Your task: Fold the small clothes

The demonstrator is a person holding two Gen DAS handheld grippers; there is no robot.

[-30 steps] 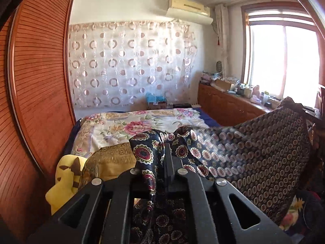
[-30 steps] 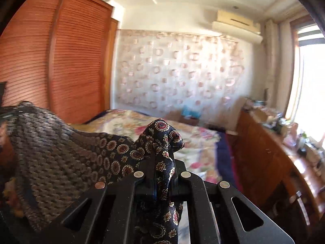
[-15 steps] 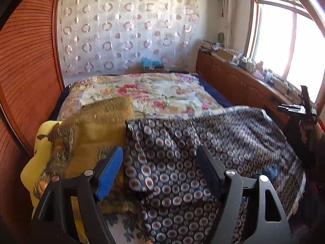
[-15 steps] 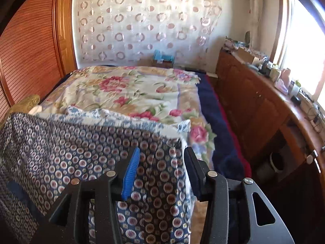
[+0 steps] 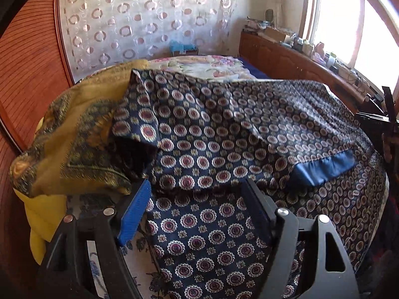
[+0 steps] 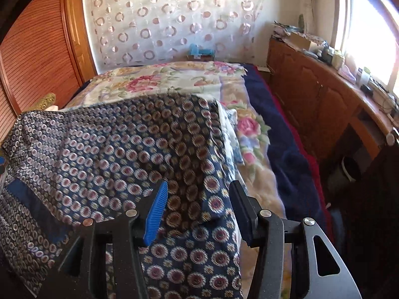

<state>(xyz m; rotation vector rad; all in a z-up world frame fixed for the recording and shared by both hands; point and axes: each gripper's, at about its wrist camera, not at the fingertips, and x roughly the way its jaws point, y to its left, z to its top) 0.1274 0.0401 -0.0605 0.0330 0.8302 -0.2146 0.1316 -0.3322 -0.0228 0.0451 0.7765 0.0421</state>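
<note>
A navy cloth with round red and white medallions point(image 5: 224, 134) lies spread and folded over on the bed; a plain blue hem shows at its right. It also fills the right wrist view point(image 6: 129, 149). My left gripper point(image 5: 197, 199) is open and empty just above the cloth's near left part. My right gripper point(image 6: 199, 204) is open and empty over the cloth's near right corner. The other gripper's black frame point(image 5: 384, 119) shows at the right edge of the left wrist view.
A mustard patterned cloth point(image 5: 74, 134) lies left of the navy one, over a yellow plush toy point(image 5: 45, 224). The floral bedspread point(image 6: 159, 79) stretches behind. A wooden wardrobe point(image 6: 35, 49) stands left, a wooden cabinet point(image 6: 311, 94) with clutter right.
Both grippers held the navy cloth up a second ago. They have let it go and opened, and the cloth has dropped onto the bed. Both grippers have tilted down towards it.
</note>
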